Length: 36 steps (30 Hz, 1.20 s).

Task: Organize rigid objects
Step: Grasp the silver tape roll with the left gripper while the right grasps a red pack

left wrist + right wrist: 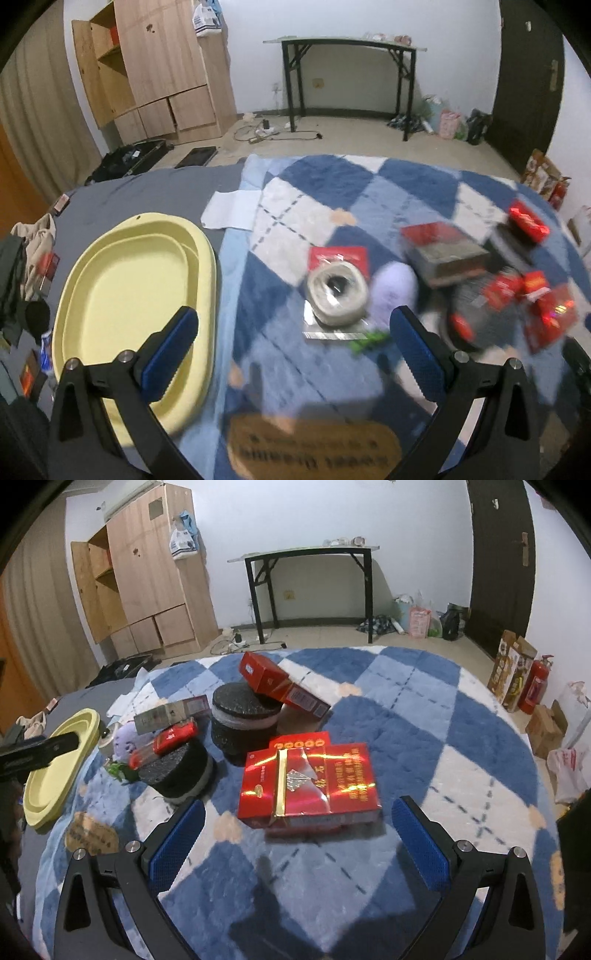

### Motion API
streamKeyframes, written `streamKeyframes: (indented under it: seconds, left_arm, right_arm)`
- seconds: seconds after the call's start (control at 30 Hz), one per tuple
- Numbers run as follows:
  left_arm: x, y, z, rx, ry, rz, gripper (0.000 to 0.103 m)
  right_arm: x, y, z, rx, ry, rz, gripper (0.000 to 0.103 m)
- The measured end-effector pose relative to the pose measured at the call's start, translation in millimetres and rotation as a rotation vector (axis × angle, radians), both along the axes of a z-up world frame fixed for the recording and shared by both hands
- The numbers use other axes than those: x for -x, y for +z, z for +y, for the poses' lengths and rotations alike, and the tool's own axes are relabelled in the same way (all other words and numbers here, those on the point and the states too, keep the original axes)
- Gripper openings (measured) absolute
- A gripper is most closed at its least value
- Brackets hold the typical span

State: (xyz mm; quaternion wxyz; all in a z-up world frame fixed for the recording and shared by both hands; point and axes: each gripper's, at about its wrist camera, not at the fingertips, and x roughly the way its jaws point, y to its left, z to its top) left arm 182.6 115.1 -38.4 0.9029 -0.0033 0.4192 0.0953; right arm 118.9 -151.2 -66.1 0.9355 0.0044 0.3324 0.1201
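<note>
L gripper point(293, 332) on my feed: jaws spread wide, nothing btwn the blue pads point(173, 347), hanging over the blue/white checked blanket point(332, 177). Pale yellow oval tray point(110, 280) sits to its left on the grey sheet point(147, 184), partly under the left finger in the view, nothing in it. Ahead of the jaws: a roll of clear tape point(338, 291) on a red-backed card, a lilac plush toy point(393, 291) just beside it on the right, something green near the toy's base. Right side of this view is motion-blurred; I make out a red-topped open box point(443, 251) and a scatter of small red packs point(524, 221), can't tell more. R gripper point(297, 821): also wide open, pads empty, low over the blanket. Big red carton w/ gold band point(308, 779) lies flat just ahead of the fingertips, roughly centred btwn them, not touched. Behind it, two black foam discs: near one point(177, 771) w/ a small red pack point(175, 736) on top, far one point(243, 720) taller. A red box point(264, 677) leans tilted on the far disc, w/ another red pack point(306, 701) beside it. Tray shows at far left in this view, w/ the other gripper's black arm across it. Bkgd: wooden wardrobe point(147, 572), black-legged folding table point(310, 554), dark door point(498, 554).
</note>
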Motion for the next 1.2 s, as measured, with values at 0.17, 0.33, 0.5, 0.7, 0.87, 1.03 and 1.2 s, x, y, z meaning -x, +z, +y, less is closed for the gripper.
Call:
streamKeyframes:
  seconds: [0.17, 0.33, 0.5, 0.7, 0.87, 1.03, 1.2]
  left_arm:
    - [-29, -18, 3, 0.051, -0.022, 0.02, 0.103]
    - [-45, -27, 4, 0.076, 0.018, -0.007, 0.103]
    - [-44, -38, 14, 0.193, 0.062, -0.018, 0.103]
    - [-37, -36, 18, 0.168, 0.072, -0.024, 0.103]
    - [-34, -36, 18, 0.157, 0.057, -0.012, 0.103]
    - [-36, -47, 10, 0.131, 0.02, 0.016, 0.103]
    - [-36, -47, 10, 0.167, 0.039, -0.016, 0.098]
  right_arm:
    - [-12, -9, 7, 0.033, 0.01, -0.014, 0.103]
    - [-20, -17, 12, 0.054, 0.013, -0.018, 0.103]
    - [-29, -29, 18, 0.092, 0.005, -0.017, 0.103]
    - [-37, -32, 4, 0.033, -0.031, 0.005, 0.103]
    - [-42, -30, -12, -0.046, -0.06, 0.021, 0.103]
    - [-44, -31, -26, -0.117, -0.065, 0.05, 0.103]
    - [-43, -27, -36, -0.155, -0.074, 0.038, 0.103]
